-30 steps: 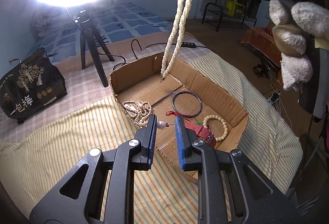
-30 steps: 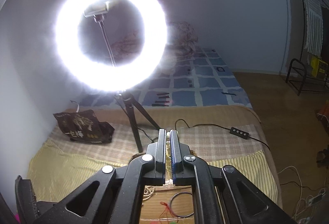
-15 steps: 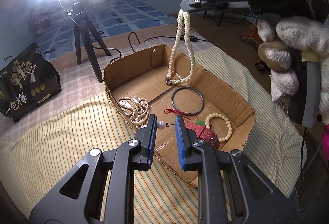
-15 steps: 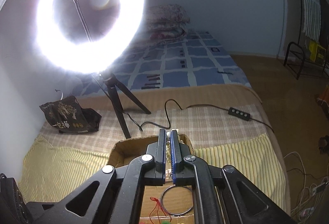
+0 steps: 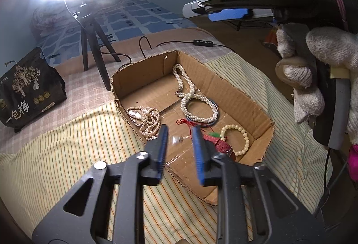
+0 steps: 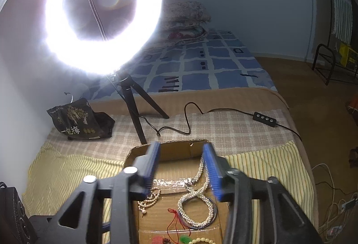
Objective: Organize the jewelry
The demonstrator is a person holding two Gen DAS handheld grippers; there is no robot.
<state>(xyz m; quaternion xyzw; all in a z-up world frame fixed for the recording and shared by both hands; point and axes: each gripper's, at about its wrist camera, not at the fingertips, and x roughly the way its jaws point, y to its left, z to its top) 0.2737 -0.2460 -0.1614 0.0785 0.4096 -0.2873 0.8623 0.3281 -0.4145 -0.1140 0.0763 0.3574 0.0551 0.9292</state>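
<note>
**Cardboard box count: two pearl strands, one bead bracelet, one ring, both grippers apart**

Everything sits in one open cardboard box on a striped yellow cloth over the bed.

- One thick twisted pearl necklace, lying loose on the box floor in a sort of figure-eight, its upper end running toward the back wall. Its lower loop rests on top of one dark thin bangle.
- One thinner pearl strand bunched in a heap against the left wall.
- One cream bead bracelet near the front right corner, lying flat and round.
- One red strap-like piece just beside that bracelet, plus a red cord and a small green bit; too small to say more.

The left gripper hovers over the box's near edge, fingers parted with nothing pinched; a small blurred shiny bead shows in the gap. The right gripper is spread wide above the box, empty, held in a white-gloved hand.

One ring light on one tripod and one black snack bag stand behind.
</note>
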